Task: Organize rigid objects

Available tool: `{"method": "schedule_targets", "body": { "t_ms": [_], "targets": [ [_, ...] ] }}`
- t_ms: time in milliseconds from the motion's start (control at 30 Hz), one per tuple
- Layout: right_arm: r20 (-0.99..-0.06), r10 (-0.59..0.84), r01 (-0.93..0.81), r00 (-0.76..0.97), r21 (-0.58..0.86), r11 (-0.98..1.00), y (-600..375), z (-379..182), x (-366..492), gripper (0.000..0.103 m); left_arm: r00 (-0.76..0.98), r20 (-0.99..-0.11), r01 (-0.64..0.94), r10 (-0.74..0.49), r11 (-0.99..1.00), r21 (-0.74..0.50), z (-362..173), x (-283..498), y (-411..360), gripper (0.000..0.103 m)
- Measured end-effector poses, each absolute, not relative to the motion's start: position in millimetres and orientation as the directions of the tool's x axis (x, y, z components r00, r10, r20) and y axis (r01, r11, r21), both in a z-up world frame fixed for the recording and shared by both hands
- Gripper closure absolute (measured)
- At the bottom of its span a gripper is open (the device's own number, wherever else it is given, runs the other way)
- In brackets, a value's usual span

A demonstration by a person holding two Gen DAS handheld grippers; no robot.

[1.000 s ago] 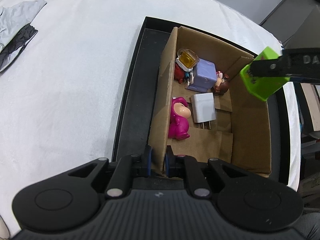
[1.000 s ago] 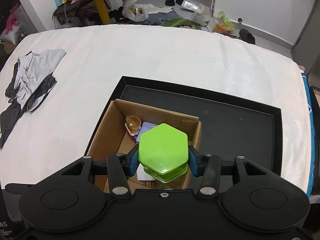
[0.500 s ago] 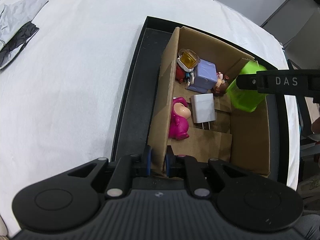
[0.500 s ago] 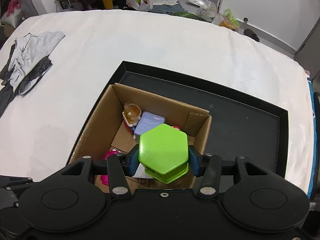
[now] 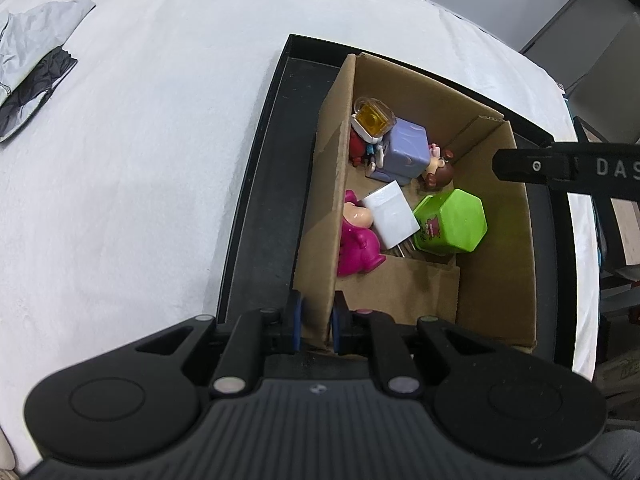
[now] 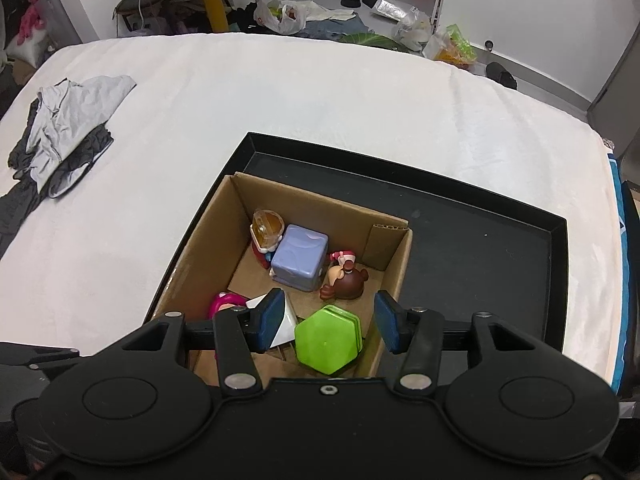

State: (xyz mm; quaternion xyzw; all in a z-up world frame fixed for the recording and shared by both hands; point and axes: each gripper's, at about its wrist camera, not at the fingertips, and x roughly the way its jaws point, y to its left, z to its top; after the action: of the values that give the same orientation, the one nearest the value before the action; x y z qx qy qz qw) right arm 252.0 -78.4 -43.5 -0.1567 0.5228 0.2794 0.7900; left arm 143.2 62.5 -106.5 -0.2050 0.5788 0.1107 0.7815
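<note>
A green hexagonal box [image 5: 452, 220] [image 6: 328, 338] lies inside the open cardboard box [image 5: 324, 200] [image 6: 200, 248], leaning against a white charger [image 5: 390, 216]. My right gripper [image 6: 329, 318] hovers just above it, open, with its blue pads clear of the green box on both sides; its finger [image 5: 560, 166] shows as a black bar in the left wrist view. My left gripper [image 5: 316, 320] is shut on the near end of the cardboard box's left wall. Also in the box are a pink figure [image 5: 356, 244], a purple cube [image 6: 298, 256] and a brown-haired figurine [image 6: 346, 280].
The cardboard box stands in the left part of a black tray [image 6: 480, 248] on a white cloth-covered table. A yellow-topped toy [image 6: 266, 232] sits in the box's far corner. Grey and black clothes [image 6: 68, 120] lie at the table's left. Clutter covers the floor beyond.
The green box has left my right gripper's pads and now lies in the cardboard box by the charger, which has tilted. My left gripper has kept its grip on the wall.
</note>
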Motion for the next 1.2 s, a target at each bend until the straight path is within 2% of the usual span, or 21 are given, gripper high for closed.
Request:
{"method": "schedule_targets", "body": {
  "t_ms": [400,633,733,833,933,1000,1033,1067,1100,1133,1200],
  "targets": [
    [-0.909,0.327,-0.585,0.257,0.123,0.801,-103,-29,246,0.045,0.328,-0.944,-0.416,-0.046,0.89,-0.188,-90,141,64,0.091],
    [-0.906,0.343,-0.574,0.247,0.148,0.805,-121,-20,236,0.034,0.343,-0.939,-0.419,-0.032,0.889,-0.183,-80,136,60,0.091],
    [-0.903,0.352,-0.568,0.248,0.158,0.807,-131,-17,231,0.025,0.35,-0.937,-0.41,-0.013,0.897,-0.166,-73,132,56,0.091],
    [-0.897,0.367,-0.55,0.247,0.183,0.815,-142,-16,228,0.024,0.345,-0.938,-0.408,-0.022,0.897,-0.171,-69,130,55,0.088],
    [-0.892,0.374,-0.527,0.252,0.198,0.827,-153,-16,225,0.016,0.339,-0.94,-0.408,-0.034,0.895,-0.18,-65,127,55,0.087],
    [-0.888,0.384,-0.515,0.252,0.212,0.83,-161,-17,222,0.015,0.338,-0.94,-0.411,-0.052,0.89,-0.197,-61,125,54,0.079],
    [-0.886,0.387,-0.507,0.254,0.218,0.833,-164,-17,220,0.008,0.338,-0.939,-0.412,-0.059,0.888,-0.204,-59,124,54,0.075],
    [-0.883,0.39,-0.5,0.26,0.222,0.837,-168,-17,218,0.002,0.342,-0.938,-0.413,-0.059,0.887,-0.206,-56,122,53,0.065],
    [-0.88,0.392,-0.492,0.267,0.225,0.841,-173,-17,216,0.002,0.347,-0.936,-0.413,-0.053,0.888,-0.203,-53,120,52,0.055],
    [-0.879,0.393,-0.485,0.272,0.227,0.844,-176,-17,214,0.001,0.352,-0.935,-0.412,-0.045,0.889,-0.198,-50,117,51,0.051],
    [-0.877,0.394,-0.468,0.276,0.235,0.852,-184,-16,211,0.0,0.357,-0.933,-0.41,-0.032,0.893,-0.187,-45,114,47,0.035]
  ]
}}
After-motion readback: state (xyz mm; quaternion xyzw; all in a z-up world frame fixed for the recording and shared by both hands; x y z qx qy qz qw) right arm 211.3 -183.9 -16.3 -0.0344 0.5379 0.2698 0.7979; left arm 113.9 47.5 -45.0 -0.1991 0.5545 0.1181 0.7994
